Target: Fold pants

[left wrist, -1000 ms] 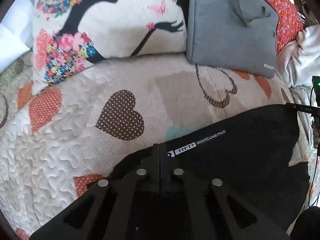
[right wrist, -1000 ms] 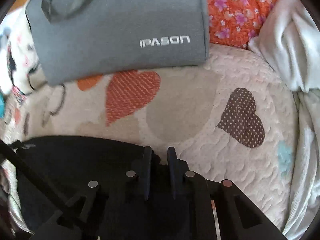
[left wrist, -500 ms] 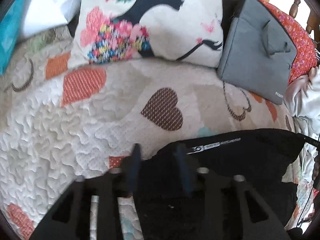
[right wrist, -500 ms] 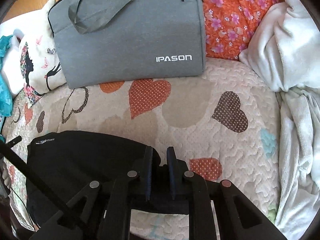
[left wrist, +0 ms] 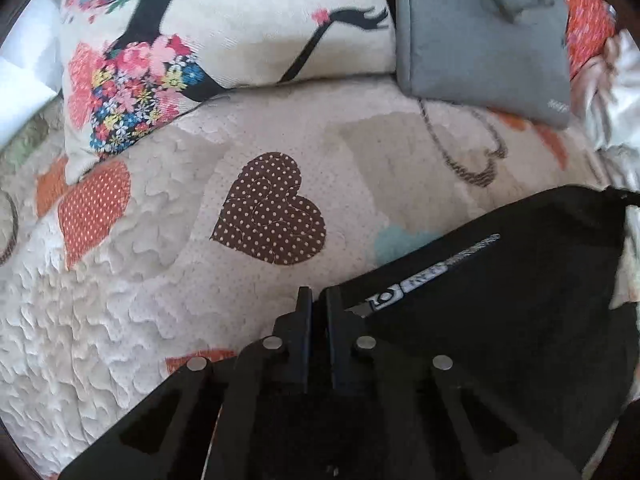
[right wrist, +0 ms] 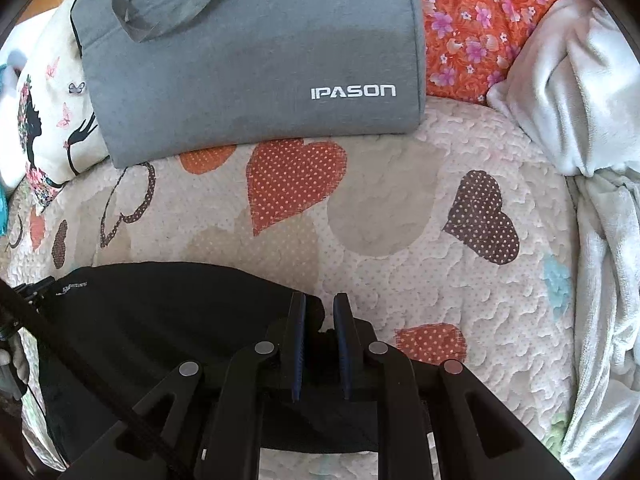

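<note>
The black pants lie folded on the heart-patterned quilt, a white label along their upper edge. My left gripper sits at their left corner. Its jaws are closing to a narrow slit with the pants' edge caught between them. In the right wrist view the pants spread to the lower left. My right gripper is shut on a bunched bit of their right edge, dark cloth showing between the fingers.
A grey IPASON laptop bag and a printed pillow lean at the back. An orange floral cushion lies behind, and a white blanket is heaped on the right. A black cable crosses the lower left.
The left jaws opened wide and pulled back from the pants, then came down and closed at the pants' corner again. The right gripper kept its hold and shifted slightly.
</note>
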Motion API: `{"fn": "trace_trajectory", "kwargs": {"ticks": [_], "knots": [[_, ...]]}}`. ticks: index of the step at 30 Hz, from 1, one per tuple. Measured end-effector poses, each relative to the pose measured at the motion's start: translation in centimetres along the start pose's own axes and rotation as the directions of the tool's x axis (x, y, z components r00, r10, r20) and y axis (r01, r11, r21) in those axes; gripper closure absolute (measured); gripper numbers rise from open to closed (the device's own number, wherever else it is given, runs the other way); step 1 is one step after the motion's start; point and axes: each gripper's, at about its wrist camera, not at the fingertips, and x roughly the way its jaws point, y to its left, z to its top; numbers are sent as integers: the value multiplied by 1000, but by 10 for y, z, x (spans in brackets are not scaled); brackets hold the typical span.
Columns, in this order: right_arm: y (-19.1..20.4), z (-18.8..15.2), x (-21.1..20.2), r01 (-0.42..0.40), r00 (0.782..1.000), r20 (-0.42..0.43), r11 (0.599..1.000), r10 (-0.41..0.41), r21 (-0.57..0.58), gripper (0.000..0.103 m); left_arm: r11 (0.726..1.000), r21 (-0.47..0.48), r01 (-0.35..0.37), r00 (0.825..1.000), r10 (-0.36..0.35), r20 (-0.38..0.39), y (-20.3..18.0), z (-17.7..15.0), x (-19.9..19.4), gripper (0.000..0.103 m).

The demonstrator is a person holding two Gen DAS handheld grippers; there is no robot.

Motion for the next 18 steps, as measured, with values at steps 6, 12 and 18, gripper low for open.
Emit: {"fn": "trace_trajectory", "kwargs": {"ticks": [6, 12, 18], "knots": [[-3, -5, -28, -31, 998, 46, 999, 30, 24, 88, 999, -25, 40, 996, -38, 84, 0, -18, -48, 97], [-10, -33, -75, -76, 993, 93, 996, 72, 42, 88, 994, -45, 97, 973, -85, 212, -14, -48, -115, 97], [-36, -109, -124, -146, 985, 111, 983, 134, 108, 88, 988, -57, 144, 950, -122, 288, -27, -108, -176, 97]]}}
